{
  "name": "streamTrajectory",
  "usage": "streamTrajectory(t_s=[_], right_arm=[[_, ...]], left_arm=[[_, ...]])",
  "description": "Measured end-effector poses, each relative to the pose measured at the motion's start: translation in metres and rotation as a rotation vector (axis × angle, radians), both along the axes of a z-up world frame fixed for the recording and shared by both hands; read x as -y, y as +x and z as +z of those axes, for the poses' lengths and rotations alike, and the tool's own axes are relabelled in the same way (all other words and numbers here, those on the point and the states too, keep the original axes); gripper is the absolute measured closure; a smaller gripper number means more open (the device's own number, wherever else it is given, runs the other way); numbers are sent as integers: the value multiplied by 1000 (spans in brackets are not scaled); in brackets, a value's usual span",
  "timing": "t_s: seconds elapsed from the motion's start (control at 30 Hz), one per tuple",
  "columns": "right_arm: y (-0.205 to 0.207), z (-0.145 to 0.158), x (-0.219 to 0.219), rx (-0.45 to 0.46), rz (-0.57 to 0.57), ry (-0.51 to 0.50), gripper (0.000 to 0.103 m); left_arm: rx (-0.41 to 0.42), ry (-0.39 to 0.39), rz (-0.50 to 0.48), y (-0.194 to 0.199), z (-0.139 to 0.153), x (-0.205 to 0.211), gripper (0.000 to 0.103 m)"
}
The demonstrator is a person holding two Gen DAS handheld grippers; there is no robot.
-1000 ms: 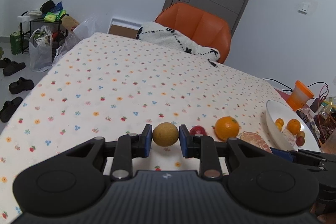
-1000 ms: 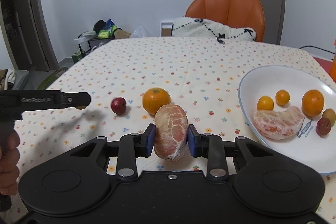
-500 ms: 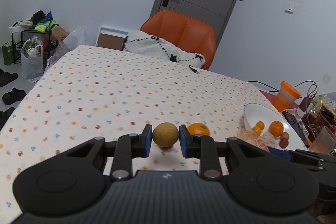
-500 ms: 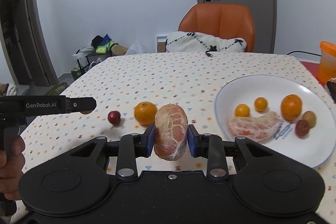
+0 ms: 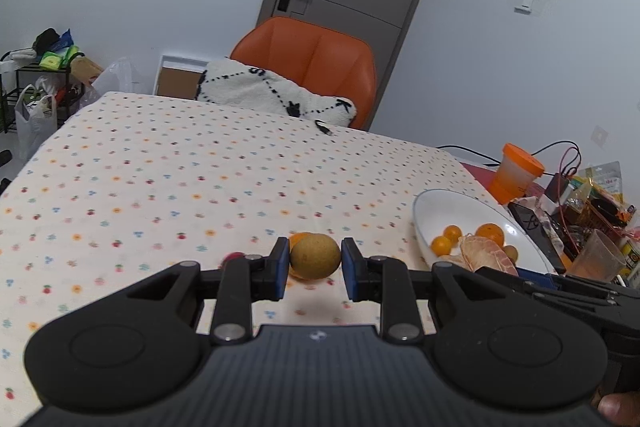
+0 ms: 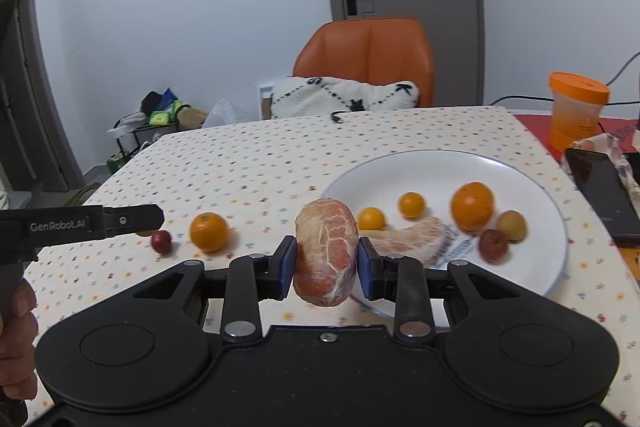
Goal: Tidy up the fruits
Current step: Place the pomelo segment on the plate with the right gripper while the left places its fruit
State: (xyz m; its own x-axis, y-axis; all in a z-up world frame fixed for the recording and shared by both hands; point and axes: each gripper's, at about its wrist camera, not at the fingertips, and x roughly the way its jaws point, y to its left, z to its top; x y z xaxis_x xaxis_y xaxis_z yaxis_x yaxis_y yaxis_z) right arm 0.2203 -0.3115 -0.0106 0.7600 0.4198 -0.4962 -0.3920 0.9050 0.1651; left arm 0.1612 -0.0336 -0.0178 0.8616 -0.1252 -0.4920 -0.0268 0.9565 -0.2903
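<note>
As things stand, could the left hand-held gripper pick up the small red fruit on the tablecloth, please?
Probably not yet: the left hand-held gripper is already shut on a brown fruit, so its jaws are occupied. The small red fruit itself lies uncovered on the tablecloth.

Both tongs now sit nearer the white plate (image 6: pixel 552 211) than before: right tongs (image 6: pixel 326 263) carry the peeled grapefruit piece (image 6: pixel 326 251) to its 9 o'clock rim; left tongs (image 5: pixel 315 263) raise the brown fruit (image 5: pixel 315 255).

- A round brown fruit (image 5: pixel 315 255) is held between the left gripper's pads.
- A peeled pomelo piece (image 6: pixel 326 251) is clamped upright in the right gripper.
- An orange (image 6: pixel 208 231) and a red fruit (image 6: pixel 161 241) are left on the cloth.
- Six fruits are gathered on the plate (image 6: pixel 404 171).
</note>
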Motion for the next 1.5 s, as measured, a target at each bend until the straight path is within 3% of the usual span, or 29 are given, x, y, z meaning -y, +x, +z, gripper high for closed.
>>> streamTrajectory(t_s=[0.9,1.5], right_arm=[[33,-27,72,-59,-134,7,73],[30,-19,96,-46,-156,52,67]], left_arm=[[-3,27,-67,15,2,58,77],[-18,38,-164,34,-3,107,77]])
